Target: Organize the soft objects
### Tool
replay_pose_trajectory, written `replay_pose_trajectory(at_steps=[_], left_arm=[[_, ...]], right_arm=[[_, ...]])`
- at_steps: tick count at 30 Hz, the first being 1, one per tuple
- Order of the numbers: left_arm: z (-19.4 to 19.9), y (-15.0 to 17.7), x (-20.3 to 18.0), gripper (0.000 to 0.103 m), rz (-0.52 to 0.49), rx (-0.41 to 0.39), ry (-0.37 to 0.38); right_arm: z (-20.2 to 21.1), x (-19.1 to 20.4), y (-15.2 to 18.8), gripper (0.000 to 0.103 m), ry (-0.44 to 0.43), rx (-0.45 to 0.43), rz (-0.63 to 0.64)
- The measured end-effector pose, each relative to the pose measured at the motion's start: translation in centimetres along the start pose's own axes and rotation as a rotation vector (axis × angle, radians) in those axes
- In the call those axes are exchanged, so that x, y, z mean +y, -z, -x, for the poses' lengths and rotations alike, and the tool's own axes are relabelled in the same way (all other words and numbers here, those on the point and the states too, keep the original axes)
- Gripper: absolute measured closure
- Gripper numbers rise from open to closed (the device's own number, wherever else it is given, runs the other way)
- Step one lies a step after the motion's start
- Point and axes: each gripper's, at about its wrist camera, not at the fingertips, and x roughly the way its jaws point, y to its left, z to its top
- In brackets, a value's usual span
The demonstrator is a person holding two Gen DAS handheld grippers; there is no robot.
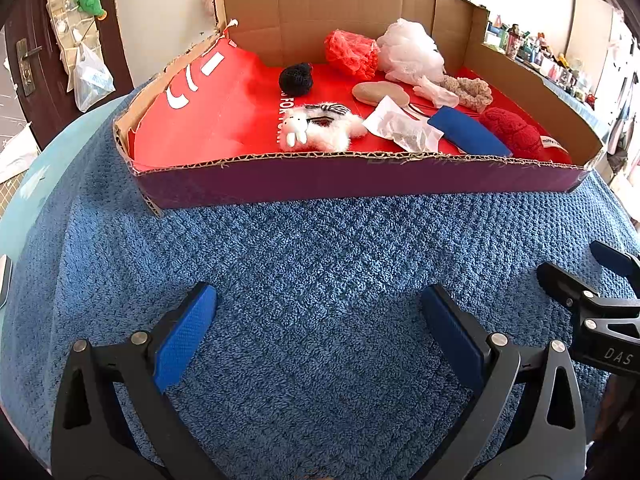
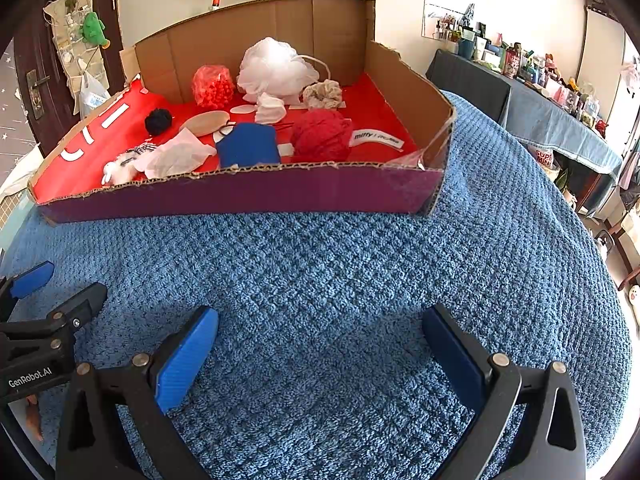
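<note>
A shallow cardboard box [image 1: 352,182] [image 2: 240,196] with a red lining sits on a blue towel [image 1: 320,264] [image 2: 340,272]. Inside lie several soft things: a white plush bunny [image 1: 320,128] [image 2: 116,172], a black knit ball [image 1: 295,78] [image 2: 158,121], a red mesh pouf [image 1: 351,53] [image 2: 213,86], a white mesh pouf [image 1: 408,50] [image 2: 276,68], a blue cloth [image 1: 468,131] [image 2: 248,146], a red knit piece [image 1: 516,133] [image 2: 320,134] and a beige scrunchie [image 1: 474,91] [image 2: 323,94]. My left gripper [image 1: 318,332] and right gripper [image 2: 320,354] hover open over the towel, short of the box, nothing between their fingers.
A tan oval pad [image 1: 380,93] and crumpled white paper [image 1: 404,124] also lie in the box. A door [image 1: 48,64] with hanging bags stands at the far left. A cluttered side table [image 2: 552,92] runs along the right wall. The right gripper's arm [image 1: 600,312] shows at the left view's right edge.
</note>
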Motion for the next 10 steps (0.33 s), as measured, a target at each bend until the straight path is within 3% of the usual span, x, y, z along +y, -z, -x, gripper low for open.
replay_pose_trajectory(at_steps=[10], left_arm=[[0.02,0.01,0.01,0.000,0.000,0.000,0.000]], right_arm=[[0.01,0.05,0.06,0.000,0.005,0.001,0.004]])
